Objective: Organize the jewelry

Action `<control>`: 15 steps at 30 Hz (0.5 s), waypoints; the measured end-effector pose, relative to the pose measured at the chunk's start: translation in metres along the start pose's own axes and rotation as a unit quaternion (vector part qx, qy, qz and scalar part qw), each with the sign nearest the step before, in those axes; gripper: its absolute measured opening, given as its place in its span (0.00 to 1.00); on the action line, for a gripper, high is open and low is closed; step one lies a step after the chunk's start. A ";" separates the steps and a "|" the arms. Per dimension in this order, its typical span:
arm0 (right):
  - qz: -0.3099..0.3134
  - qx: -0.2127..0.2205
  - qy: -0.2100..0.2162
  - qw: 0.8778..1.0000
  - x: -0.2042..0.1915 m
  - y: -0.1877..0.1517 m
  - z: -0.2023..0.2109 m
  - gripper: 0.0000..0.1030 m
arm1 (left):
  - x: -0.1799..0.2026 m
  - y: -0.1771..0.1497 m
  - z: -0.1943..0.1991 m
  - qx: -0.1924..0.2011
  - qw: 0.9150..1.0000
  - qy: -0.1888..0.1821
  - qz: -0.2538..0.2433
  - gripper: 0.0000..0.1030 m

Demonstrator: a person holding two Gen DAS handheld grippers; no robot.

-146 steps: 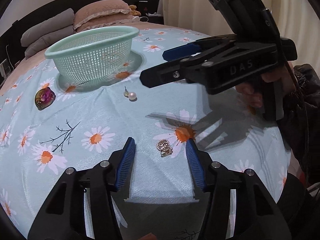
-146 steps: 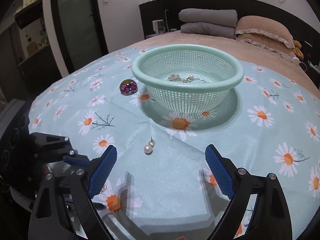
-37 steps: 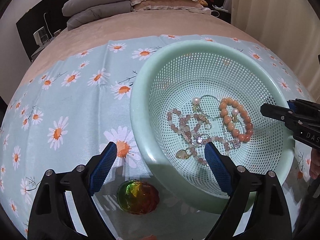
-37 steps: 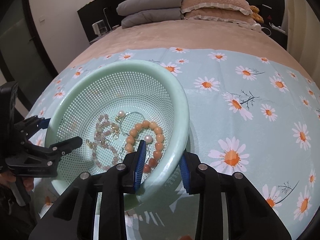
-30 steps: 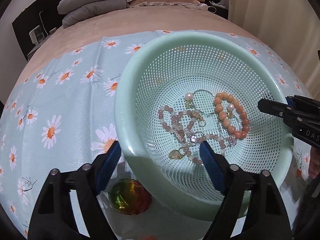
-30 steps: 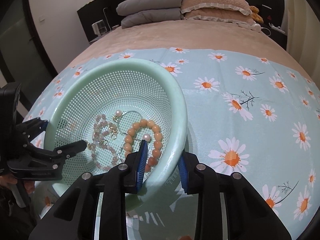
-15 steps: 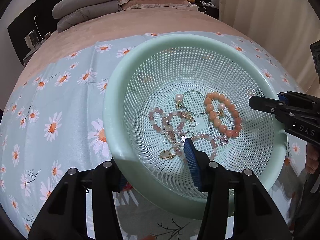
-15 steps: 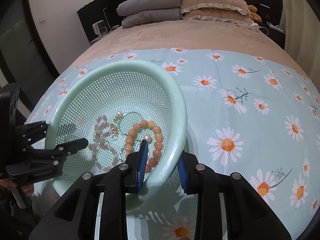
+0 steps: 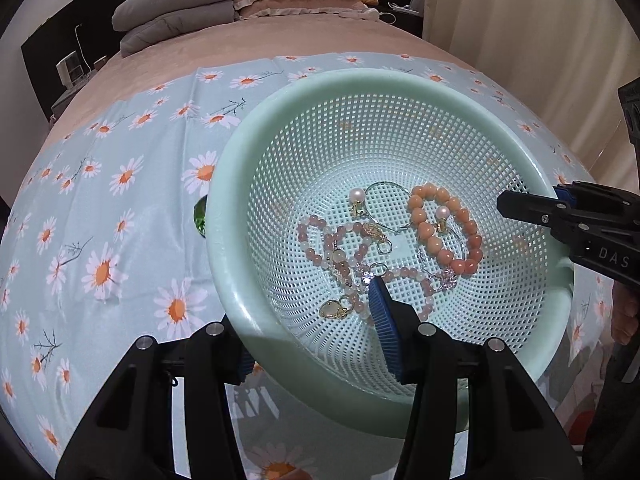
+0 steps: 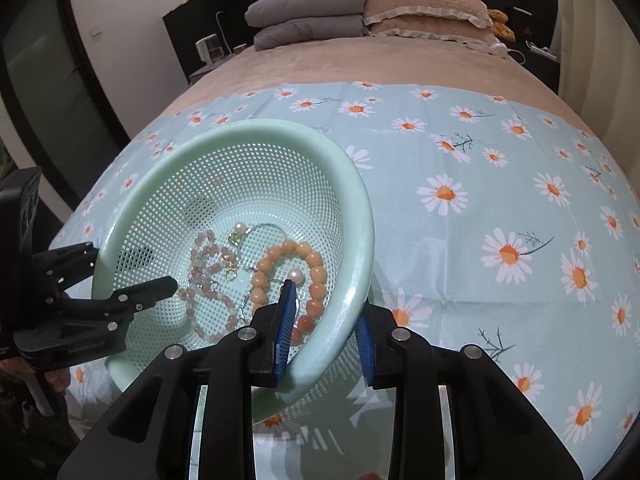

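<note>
Nearest, left wrist view: left gripper (image 9: 312, 332), black w/ blue ribbed pads, astride near rim of round pale-green perforated plastic basket (image 9: 472, 92); one pad inside the bowl, other outside under the rim. Jaws pinching the basket wall.

Right wrist view: right gripper (image 10: 325, 328), same black/blue build, clamped on basket's opposite rim, inner pad (image 10: 285, 320) over the mesh, outer pad against outside wall. Jaws narrow, pinching rim. Basket tilted in this view; whether lifted clear of cloth, cannot tell.

Inside basket, on mesh floor: orange round-bead bracelet (image 9: 444, 232) on the right-gripper side, w/ white pearl earring (image 9: 442, 213) lying in its loop. Beside it, pink and white bead strand (image 9: 340, 256), looped and tangled w/ small gold-tone charms. Second pearl earring (image 9: 356, 195) w/ thin wire hoop toward far side of floor. Gold oval pendant (image 9: 334, 309) just beside left gripper's inner pad. All jewelry seen is in the basket.

Just outside basket, left wrist view: sliver of green shiny object (image 9: 200, 216) mostly hidden behind rim; identity unclear.

Underneath: light-blue daisy-print cloth (image 10: 500, 184) spread over beige bedspread (image 10: 360, 60).

Far: grey folded pillows (image 10: 308, 20) and beige frilled pillow (image 10: 424, 4) at dark headboard; cream curtain (image 9: 520, 40) off to one side.
</note>
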State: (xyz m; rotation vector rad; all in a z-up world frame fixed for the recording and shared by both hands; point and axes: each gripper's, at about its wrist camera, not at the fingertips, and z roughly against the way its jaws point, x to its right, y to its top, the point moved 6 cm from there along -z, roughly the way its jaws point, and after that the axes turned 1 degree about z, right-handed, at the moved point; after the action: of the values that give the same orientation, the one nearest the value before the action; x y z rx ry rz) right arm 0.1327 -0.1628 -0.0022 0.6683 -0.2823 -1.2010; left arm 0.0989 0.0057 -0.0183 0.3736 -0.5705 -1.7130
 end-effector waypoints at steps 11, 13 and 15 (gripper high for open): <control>-0.019 -0.029 0.005 0.999 0.007 -0.023 -0.029 0.26 | 0.002 -0.015 -0.025 -0.036 0.999 0.008 -0.002 0.56; -0.017 -0.028 0.002 0.999 0.008 -0.025 -0.032 0.28 | 0.002 -0.017 -0.026 -0.031 0.999 0.018 -0.009 0.80; -0.014 -0.026 -0.006 1.000 0.009 -0.027 -0.031 0.40 | 0.003 -0.016 -0.020 -0.018 1.000 0.012 -0.012 0.85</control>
State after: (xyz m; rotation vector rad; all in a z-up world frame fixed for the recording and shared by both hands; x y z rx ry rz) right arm 0.1322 -0.1660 -0.0440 0.6221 -0.2527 -1.2361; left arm 0.0958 0.0016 -0.0435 0.3768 -0.5195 -1.7372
